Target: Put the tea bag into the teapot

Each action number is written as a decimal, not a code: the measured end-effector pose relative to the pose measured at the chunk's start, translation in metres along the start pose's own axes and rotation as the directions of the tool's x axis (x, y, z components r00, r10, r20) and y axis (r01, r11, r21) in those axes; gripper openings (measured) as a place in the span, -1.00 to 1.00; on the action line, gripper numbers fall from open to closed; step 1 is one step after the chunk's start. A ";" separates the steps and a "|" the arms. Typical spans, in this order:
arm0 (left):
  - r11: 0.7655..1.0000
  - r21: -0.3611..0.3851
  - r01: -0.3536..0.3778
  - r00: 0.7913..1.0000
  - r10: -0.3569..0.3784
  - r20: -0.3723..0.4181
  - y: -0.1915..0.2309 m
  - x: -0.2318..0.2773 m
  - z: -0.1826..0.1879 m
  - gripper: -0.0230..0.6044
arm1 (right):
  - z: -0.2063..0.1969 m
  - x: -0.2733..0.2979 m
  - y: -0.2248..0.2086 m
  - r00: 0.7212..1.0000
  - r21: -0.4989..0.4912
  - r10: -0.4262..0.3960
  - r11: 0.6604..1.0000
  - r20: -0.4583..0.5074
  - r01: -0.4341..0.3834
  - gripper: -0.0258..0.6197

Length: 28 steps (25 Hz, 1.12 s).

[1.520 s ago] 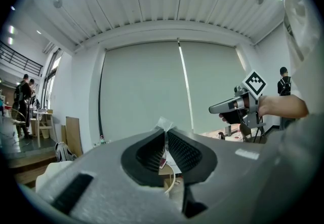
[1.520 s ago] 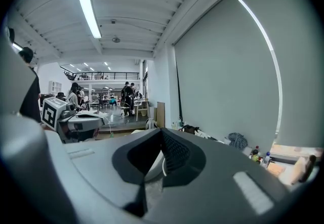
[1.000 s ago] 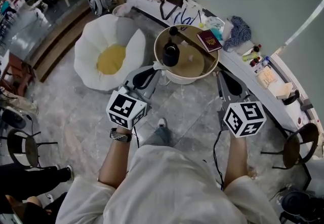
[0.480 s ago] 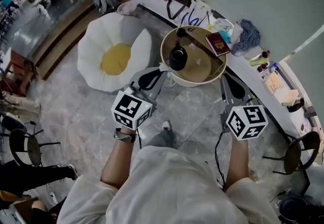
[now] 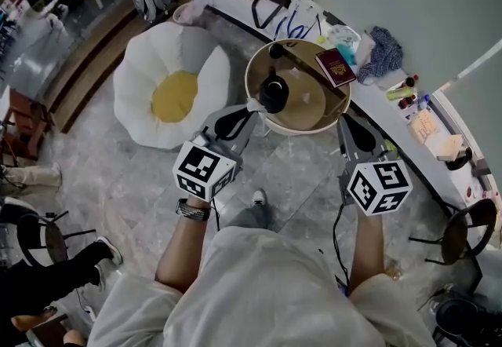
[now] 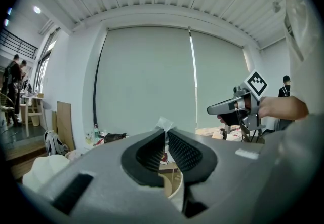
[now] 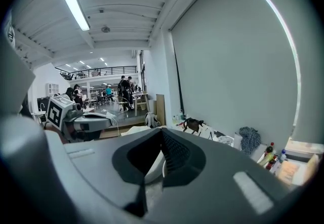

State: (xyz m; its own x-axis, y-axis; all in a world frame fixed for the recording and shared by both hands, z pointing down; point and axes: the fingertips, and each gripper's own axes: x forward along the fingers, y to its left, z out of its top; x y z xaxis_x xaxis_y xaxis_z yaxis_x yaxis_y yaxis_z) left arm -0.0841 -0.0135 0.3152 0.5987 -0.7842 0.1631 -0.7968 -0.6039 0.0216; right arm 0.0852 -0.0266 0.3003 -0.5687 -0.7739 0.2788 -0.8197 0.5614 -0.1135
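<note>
A black teapot (image 5: 274, 93) stands on the round wooden table (image 5: 312, 106) in the head view. My left gripper (image 5: 251, 105) is held just left of the teapot, at the table's rim. It is shut on a white tea bag (image 6: 164, 123), whose corner pokes up between the jaws of the left gripper (image 6: 166, 133). My right gripper (image 5: 342, 118) hangs at the table's right rim. In its own view the right gripper (image 7: 161, 133) is shut with nothing in it. The teapot's opening cannot be made out.
A red booklet (image 5: 335, 67) and a dark long-handled object (image 5: 292, 60) lie on the table's far side. A white and yellow egg-shaped beanbag (image 5: 171, 94) sits on the floor to the left. A cluttered ledge (image 5: 408, 98) runs along the wall. Chairs (image 5: 459, 231) stand nearby.
The head camera has shifted a little. The left gripper, still holding the tea bag, has edged slightly nearer the teapot. The right gripper has stayed by the table's right rim.
</note>
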 end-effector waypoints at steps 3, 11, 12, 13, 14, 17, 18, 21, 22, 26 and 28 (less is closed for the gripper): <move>1.000 -0.002 0.014 1.000 -0.014 -0.010 0.011 0.009 -0.004 -0.85 | 0.000 0.013 -0.003 1.000 0.004 -0.005 1.000 -0.008 0.005 -0.91; 0.999 -0.018 0.040 0.999 -0.040 -0.026 0.047 0.037 -0.011 -0.85 | 0.000 0.051 -0.014 0.999 0.016 -0.026 1.000 -0.031 0.027 -0.91; 0.999 -0.020 0.044 0.999 -0.044 -0.027 0.051 0.040 -0.012 -0.85 | -0.001 0.055 -0.015 0.999 0.017 -0.030 0.999 -0.033 0.030 -0.91; 0.999 -0.022 0.048 0.998 -0.048 -0.029 0.055 0.043 -0.013 -0.85 | -0.001 0.059 -0.016 0.999 0.018 -0.033 0.999 -0.036 0.033 -0.91; 0.998 -0.025 0.052 0.998 -0.053 -0.031 0.059 0.046 -0.015 -0.85 | -0.001 0.064 -0.017 0.999 0.020 -0.036 0.999 -0.040 0.037 -0.91; 0.998 -0.033 0.061 0.997 -0.062 -0.039 0.072 0.057 -0.019 -0.85 | -0.002 0.077 -0.023 0.998 0.027 -0.048 0.998 -0.050 0.050 -0.91; 0.997 -0.035 0.062 0.997 -0.064 -0.043 0.076 0.062 -0.020 -0.85 | -0.002 0.081 -0.026 0.997 0.029 -0.052 0.998 -0.053 0.054 -0.91; 0.997 -0.040 0.072 0.996 -0.074 -0.054 0.086 0.074 -0.026 -0.85 | -0.002 0.093 -0.031 0.996 0.028 -0.061 0.998 -0.062 0.063 -0.91; 0.996 -0.043 0.078 0.995 -0.080 -0.057 0.089 0.078 -0.028 -0.85 | -0.002 0.096 -0.032 0.996 0.027 -0.064 0.997 -0.064 0.066 -0.91; 0.995 -0.045 0.092 0.993 -0.095 -0.070 0.096 0.089 -0.030 -0.85 | -0.001 0.105 -0.038 0.995 0.034 -0.075 0.996 -0.073 0.077 -0.91; 0.994 -0.044 0.097 0.992 -0.100 -0.074 0.097 0.093 -0.032 -0.85 | -0.002 0.108 -0.041 0.994 0.036 -0.078 0.996 -0.080 0.081 -0.91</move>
State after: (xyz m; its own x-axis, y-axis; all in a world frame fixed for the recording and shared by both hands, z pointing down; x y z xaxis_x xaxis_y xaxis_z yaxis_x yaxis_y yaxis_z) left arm -0.1084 -0.1409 0.3638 0.6677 -0.7071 0.2327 -0.7378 -0.6701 0.0808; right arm 0.0571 -0.1329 0.3371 -0.4955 -0.7895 0.3622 -0.8651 0.4857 -0.1249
